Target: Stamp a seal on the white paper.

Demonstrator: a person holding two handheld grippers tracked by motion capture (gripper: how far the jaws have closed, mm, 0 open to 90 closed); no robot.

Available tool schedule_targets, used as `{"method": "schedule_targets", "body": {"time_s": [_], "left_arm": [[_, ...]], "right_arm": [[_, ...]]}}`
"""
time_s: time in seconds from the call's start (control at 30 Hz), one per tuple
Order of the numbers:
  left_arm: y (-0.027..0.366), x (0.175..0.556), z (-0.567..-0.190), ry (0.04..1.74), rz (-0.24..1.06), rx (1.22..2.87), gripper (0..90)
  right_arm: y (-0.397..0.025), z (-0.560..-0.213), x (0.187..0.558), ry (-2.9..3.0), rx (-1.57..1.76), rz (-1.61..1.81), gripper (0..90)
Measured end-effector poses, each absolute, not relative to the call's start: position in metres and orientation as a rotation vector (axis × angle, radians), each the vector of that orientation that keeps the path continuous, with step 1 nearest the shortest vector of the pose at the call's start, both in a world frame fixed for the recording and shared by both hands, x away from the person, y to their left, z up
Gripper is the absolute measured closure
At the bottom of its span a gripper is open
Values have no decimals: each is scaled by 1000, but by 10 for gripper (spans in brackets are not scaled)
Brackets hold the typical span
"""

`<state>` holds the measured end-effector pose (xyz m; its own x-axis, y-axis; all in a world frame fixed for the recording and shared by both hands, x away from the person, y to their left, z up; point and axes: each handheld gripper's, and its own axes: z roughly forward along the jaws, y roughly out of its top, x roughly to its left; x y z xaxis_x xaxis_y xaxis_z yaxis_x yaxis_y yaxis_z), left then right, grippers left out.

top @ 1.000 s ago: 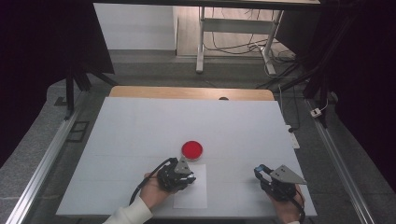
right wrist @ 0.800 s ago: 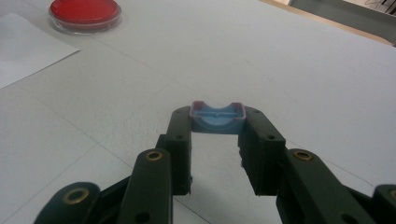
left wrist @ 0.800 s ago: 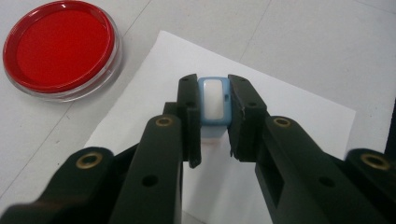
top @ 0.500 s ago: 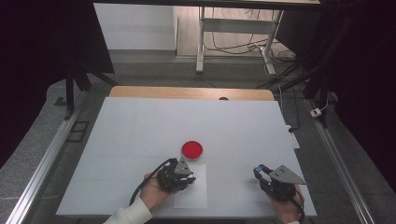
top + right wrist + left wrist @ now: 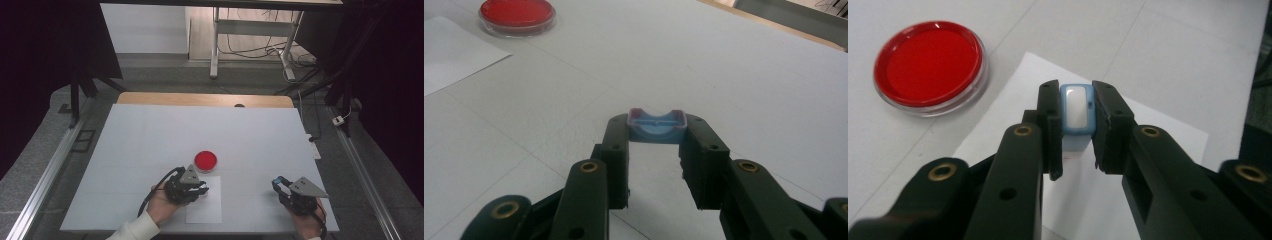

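The left gripper (image 5: 1075,135) has its jaws clamped on the stamp body (image 5: 1077,116) over the paper sheet (image 5: 205,204) near the bench's front edge, the right gripper (image 5: 656,150) grips the stamp cap (image 5: 657,126), so uncapping appears done; inking at the red ink pad (image 5: 205,160) and stamping remain.

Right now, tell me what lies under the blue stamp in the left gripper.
The blue stamp stands on the white paper sheet, clamped by the left gripper. Its underside and any print beneath are covered.

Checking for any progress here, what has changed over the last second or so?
Nothing visibly changed. The left tongs stay shut on the blue stamp over the white paper, the right tongs keep the blue cap, and the red ink pad is unmoved.
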<state>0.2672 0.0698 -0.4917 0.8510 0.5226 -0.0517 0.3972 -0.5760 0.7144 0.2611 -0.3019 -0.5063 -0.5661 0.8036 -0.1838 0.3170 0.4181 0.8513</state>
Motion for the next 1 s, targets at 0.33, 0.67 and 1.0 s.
{"method": "schedule_targets", "body": {"time_s": [0.33, 0.67, 1.0], "left_arm": [[88, 270, -475, 684, 181, 2162, 757], [108, 273, -462, 710, 168, 2073, 757], [128, 277, -451, 741, 174, 2001, 757]], "right_arm": [[-302, -507, 261, 2091, 946, 1073, 654], [-301, -507, 261, 2090, 941, 1076, 654], [-301, -508, 262, 2093, 943, 1071, 654]]}}
